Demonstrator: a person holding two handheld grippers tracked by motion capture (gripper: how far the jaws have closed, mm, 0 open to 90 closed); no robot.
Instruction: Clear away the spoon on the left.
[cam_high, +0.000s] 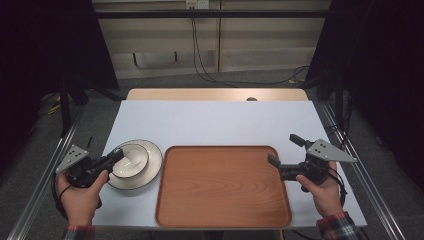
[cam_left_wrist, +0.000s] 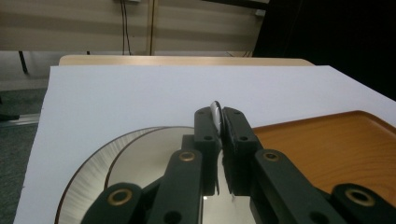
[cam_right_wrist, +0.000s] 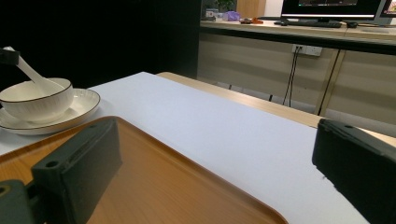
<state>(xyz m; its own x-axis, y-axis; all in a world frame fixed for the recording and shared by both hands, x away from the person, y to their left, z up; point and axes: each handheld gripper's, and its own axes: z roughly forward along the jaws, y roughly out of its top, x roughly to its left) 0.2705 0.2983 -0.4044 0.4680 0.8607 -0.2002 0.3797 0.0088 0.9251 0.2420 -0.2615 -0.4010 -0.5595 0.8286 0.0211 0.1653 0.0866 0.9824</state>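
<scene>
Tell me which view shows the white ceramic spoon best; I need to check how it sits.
The right gripper view: the white ceramic spoon leans in the white bowl, handle up toward the left gripper. The left gripper view shows just its handle tip pinched between the jaws. The high view shows it small, partly hidden.

On the desk: one wooden tray, one plate, one bowl and one spoon. Two hand-held tools are counted: left tool and right tool.
</scene>
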